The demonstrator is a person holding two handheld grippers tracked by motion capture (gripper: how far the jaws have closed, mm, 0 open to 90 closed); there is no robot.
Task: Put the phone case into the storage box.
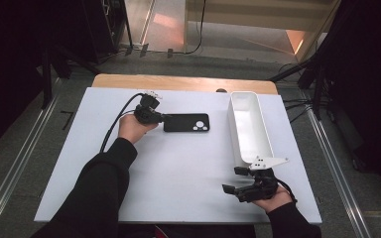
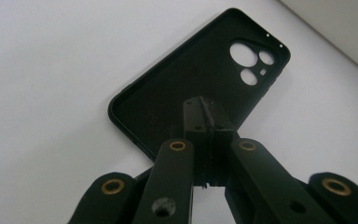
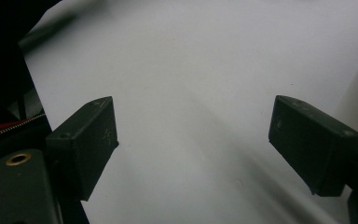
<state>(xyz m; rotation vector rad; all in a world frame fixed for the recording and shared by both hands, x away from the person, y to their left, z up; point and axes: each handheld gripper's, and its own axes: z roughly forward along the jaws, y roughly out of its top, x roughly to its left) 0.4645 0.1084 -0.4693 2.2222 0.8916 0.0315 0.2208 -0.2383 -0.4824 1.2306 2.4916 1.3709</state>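
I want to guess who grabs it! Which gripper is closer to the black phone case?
Left. The left gripper sits right at the end of the phone case, jaws closed. The right gripper waits far away at the table's near edge, jaws open, beside the white tray.

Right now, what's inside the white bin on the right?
The white bin looks empty: only its bare white floor shows. The near end, behind the right gripper and its plate, is covered.
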